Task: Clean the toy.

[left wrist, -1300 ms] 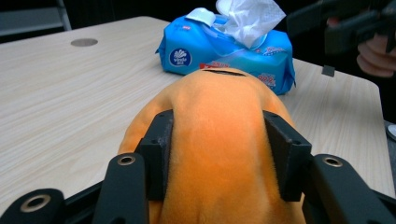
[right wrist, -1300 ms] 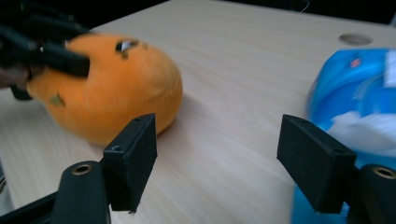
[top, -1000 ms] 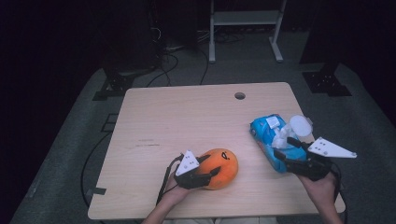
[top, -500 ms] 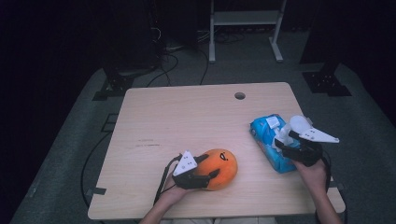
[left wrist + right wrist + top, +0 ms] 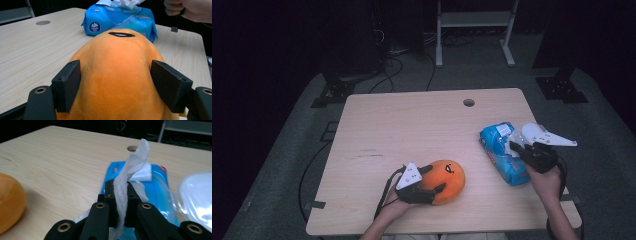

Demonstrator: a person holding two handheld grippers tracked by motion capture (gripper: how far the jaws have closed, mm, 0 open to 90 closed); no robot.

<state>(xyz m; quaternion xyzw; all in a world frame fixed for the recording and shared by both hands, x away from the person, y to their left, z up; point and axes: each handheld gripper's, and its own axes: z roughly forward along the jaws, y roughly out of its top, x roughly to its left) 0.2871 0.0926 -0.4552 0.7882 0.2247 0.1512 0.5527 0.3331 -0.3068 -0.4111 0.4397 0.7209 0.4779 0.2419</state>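
An orange plush toy [image 5: 449, 176] with a stitched black mark lies near the table's front edge. My left gripper [image 5: 437, 178] straddles its near end. Its jaws have just been opening, and in the left gripper view both pads [image 5: 68, 85] still press into the plush's [image 5: 117, 70] sides. At the right lies a blue tissue pack [image 5: 501, 156], its top flap open. My right gripper [image 5: 514, 146] hovers over it. Its jaws have just been closing and now pinch a white tissue [image 5: 135, 160] that stands up out of the pack [image 5: 155, 192].
The light wooden table [image 5: 412, 125] has a round cable hole [image 5: 469, 102] near its far edge. A white rack [image 5: 472, 20], black stands and loose cables occupy the dark floor beyond. A pale blurred flap [image 5: 197, 195] sits right of the pack.
My right gripper has moved left over the blue pack and closed on the tissue. My left hand has stayed on the plush.
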